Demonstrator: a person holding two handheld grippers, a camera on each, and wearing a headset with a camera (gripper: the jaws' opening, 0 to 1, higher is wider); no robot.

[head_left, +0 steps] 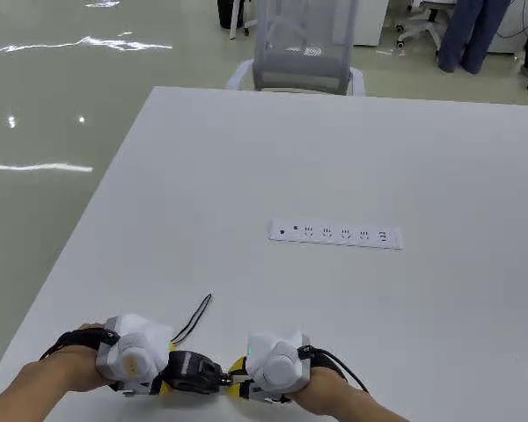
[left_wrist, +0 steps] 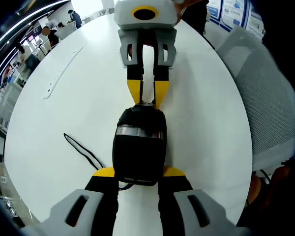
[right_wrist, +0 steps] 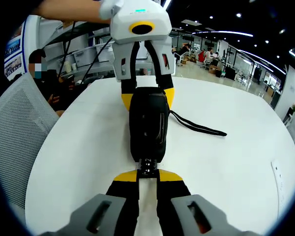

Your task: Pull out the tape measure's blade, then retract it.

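A black tape measure (head_left: 192, 371) lies on the white table (head_left: 334, 158) near its front edge, between my two grippers. In the left gripper view my left gripper (left_wrist: 139, 172) is shut on the case (left_wrist: 139, 150), one yellow pad on each side. Facing it, my right gripper (right_wrist: 147, 176) is shut on the blade's metal hook (right_wrist: 146, 167) at the case's mouth. The blade looks hardly drawn out at all. A thin black wrist strap (head_left: 194, 318) trails from the case across the table. In the head view the left gripper (head_left: 165, 380) and right gripper (head_left: 236, 380) stand close together.
A white power strip (head_left: 334, 235) lies mid-table, well beyond the grippers. A grey mesh chair (head_left: 301, 44) stands at the table's far edge. The table's left edge (head_left: 79, 229) runs diagonally close to my left hand. People sit at desks in the background.
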